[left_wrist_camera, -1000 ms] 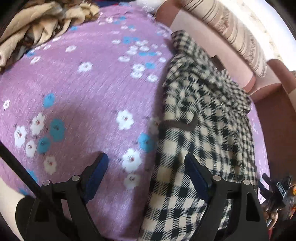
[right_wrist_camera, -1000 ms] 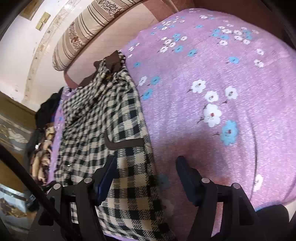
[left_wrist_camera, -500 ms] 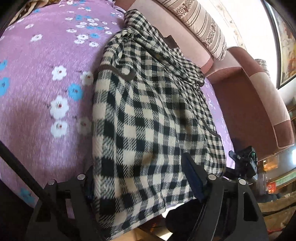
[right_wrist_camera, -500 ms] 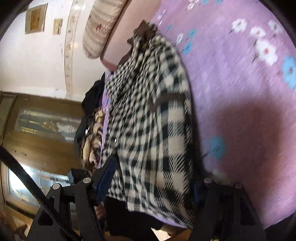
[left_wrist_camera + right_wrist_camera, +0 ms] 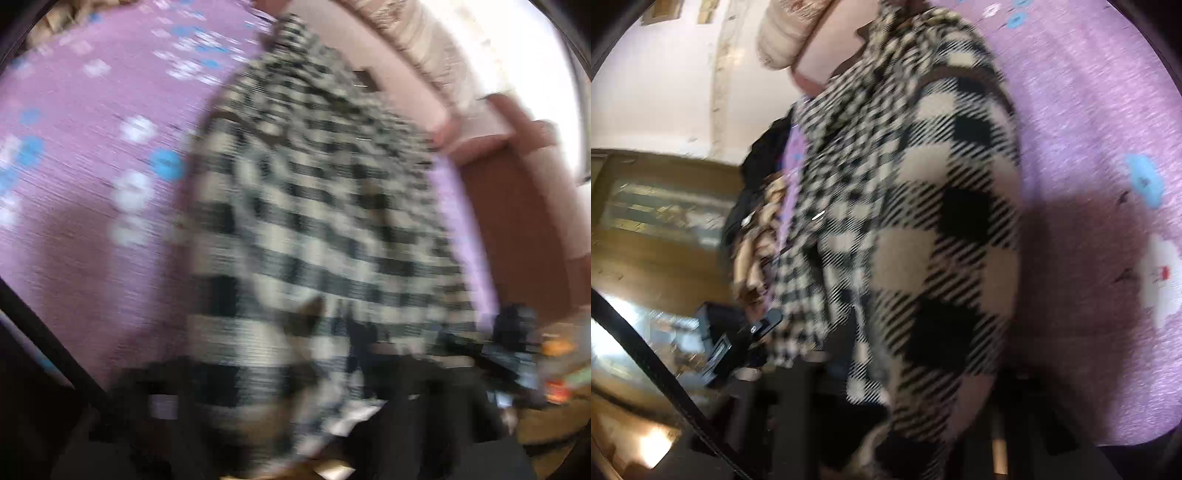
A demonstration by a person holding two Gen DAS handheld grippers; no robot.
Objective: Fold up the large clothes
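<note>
Though both views are motion-blurred, the black-and-cream checked garment [image 5: 317, 229] fills the middle of the left wrist frame, running from upper centre down to the bottom edge, and lies on the purple floral bed cover [image 5: 92, 155] that takes up the left half. In the right wrist view the same checked garment [image 5: 923, 221] runs from top centre to bottom centre, with a brown trim band near the top and its lower hem bunched over the dark tool parts. Purple floral bed cover [image 5: 1108, 147] sits to the right there. Left tool [image 5: 295, 417] is only a dark smear at the bottom with cloth draped across it; cannot tell if its jaws are apart or pinched. Right tool [image 5: 905, 424] is likewise dark and covered by fabric at the bottom; state cannot be told. Pink headboard [image 5: 399, 74] with a striped bolster [image 5: 417, 33] lies along the upper right. Striped bolster [image 5: 790, 33] is at upper left of the right view, with a pale wall [image 5: 665, 74] beside it and a wooden cabinet [image 5: 653, 229] at left.
</note>
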